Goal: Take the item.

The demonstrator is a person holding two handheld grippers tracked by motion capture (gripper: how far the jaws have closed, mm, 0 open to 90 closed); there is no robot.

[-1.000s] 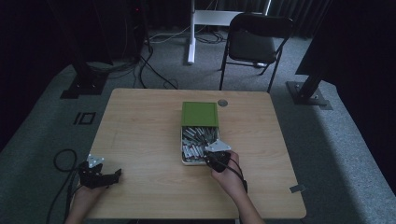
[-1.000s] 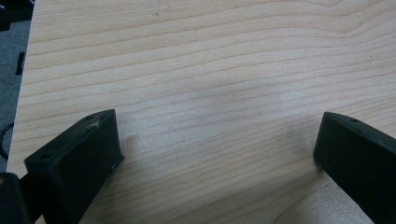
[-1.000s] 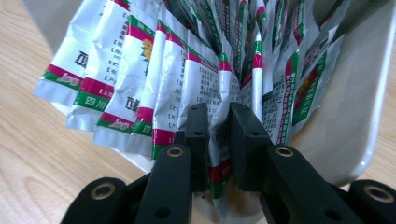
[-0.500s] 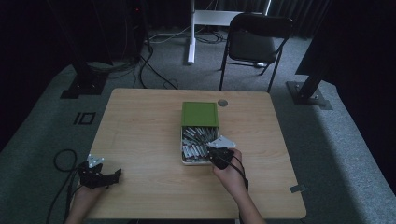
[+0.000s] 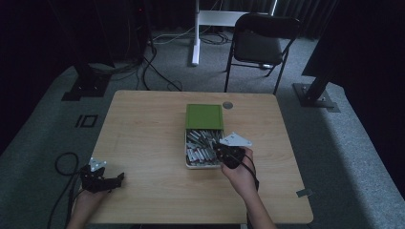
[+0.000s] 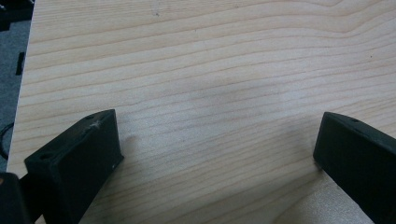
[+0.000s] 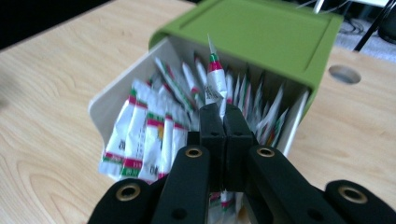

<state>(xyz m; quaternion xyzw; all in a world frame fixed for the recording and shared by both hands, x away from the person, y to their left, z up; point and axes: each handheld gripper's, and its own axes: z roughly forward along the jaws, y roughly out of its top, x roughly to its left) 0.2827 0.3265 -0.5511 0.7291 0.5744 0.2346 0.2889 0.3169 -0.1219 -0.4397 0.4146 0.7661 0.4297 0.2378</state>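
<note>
A white box (image 5: 187,157) with a green sliding lid (image 5: 204,116) lies mid-table, half open and full of several white sachets (image 5: 200,147) with red and green bands. My right gripper (image 5: 226,153) hovers at the box's near right corner, shut on one sachet (image 7: 215,83) that sticks up from its jaws above the open box (image 7: 112,95) with its green lid (image 7: 261,32). My left gripper (image 5: 114,180) rests at the table's near left edge, open, with bare wood between its jaws. In the left gripper view the left gripper (image 6: 219,144) has its jaws wide apart over the tabletop (image 6: 210,70).
A round cable hole (image 5: 228,104) sits in the wooden table (image 5: 143,129) behind the box. A folding chair (image 5: 260,45) and a white stand (image 5: 196,33) are beyond the far edge. Cables trail on the grey carpet at left (image 5: 64,162).
My right gripper has lifted slightly and drawn back a little toward the near right, with the sachet in its jaws. The left gripper has not moved.
</note>
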